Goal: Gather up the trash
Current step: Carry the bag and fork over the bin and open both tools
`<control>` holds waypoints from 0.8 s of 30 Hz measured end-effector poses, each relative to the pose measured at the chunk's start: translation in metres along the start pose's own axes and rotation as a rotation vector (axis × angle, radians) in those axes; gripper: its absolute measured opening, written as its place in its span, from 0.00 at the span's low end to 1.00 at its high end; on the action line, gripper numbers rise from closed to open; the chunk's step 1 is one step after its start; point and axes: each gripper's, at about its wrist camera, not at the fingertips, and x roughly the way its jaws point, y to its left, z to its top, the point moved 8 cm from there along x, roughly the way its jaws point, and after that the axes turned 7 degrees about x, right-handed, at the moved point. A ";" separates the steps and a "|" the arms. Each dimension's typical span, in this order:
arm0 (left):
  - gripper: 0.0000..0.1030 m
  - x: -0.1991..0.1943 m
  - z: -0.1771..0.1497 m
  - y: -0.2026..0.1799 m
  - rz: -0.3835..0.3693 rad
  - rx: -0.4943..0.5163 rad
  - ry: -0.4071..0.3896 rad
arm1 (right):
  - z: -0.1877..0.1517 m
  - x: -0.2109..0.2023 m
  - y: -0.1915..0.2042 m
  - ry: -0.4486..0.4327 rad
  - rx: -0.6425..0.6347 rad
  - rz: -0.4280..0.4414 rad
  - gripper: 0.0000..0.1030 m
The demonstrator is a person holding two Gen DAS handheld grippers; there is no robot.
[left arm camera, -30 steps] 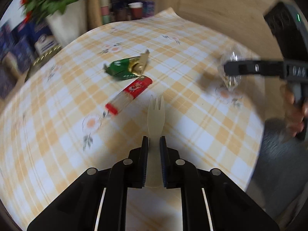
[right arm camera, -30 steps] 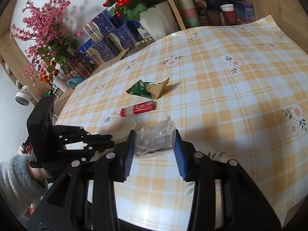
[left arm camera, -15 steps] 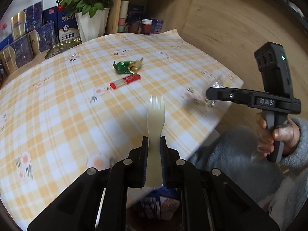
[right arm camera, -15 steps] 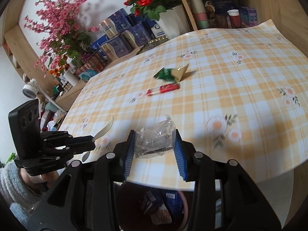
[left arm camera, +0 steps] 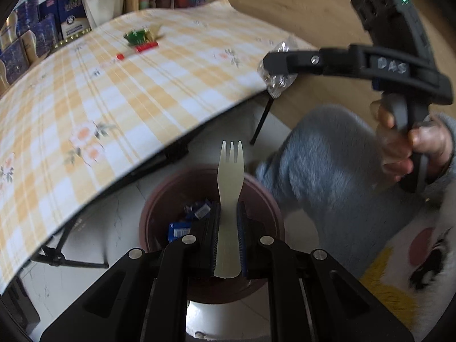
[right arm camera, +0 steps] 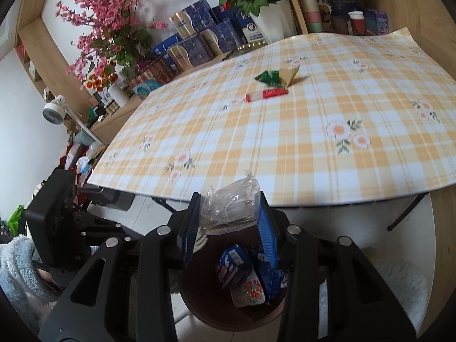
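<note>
My left gripper [left arm camera: 228,213] is shut on a cream plastic fork [left arm camera: 230,176], tines pointing away, held over a dark red trash bin [left arm camera: 265,199] on the floor. My right gripper [right arm camera: 228,216] is shut on a crumpled clear plastic wrapper [right arm camera: 229,208], above the same bin [right arm camera: 199,299], which holds blue packets. In the left wrist view the right gripper [left arm camera: 278,71] hangs past the table edge with the wrapper [left arm camera: 275,81] in it. On the checked tablecloth [right arm camera: 313,131] lie a green and gold wrapper [right arm camera: 276,77] and a red stick packet [right arm camera: 266,94].
A black folding table leg [left arm camera: 260,122] stands near the bin. A person's grey fleece sleeve [left arm camera: 327,171] and hand [left arm camera: 399,148] are at the right. Flower pots [right arm camera: 270,25], blue boxes [right arm camera: 199,40] and cups crowd the shelf behind the table. The left gripper's body [right arm camera: 57,213] is at the left.
Both grippers have drawn back off the table edge and now hang over the bin on the floor, each still holding its item. The table has receded in both views.
</note>
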 end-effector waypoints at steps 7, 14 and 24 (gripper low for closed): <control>0.12 0.023 -0.019 0.002 -0.003 -0.006 0.045 | -0.019 0.000 -0.002 -0.001 -0.002 -0.014 0.39; 0.41 0.020 -0.015 0.011 -0.012 -0.071 -0.016 | -0.027 0.009 -0.013 -0.011 0.009 -0.029 0.39; 0.78 -0.037 -0.007 0.058 0.235 -0.263 -0.288 | -0.045 0.035 0.000 0.063 -0.068 -0.046 0.40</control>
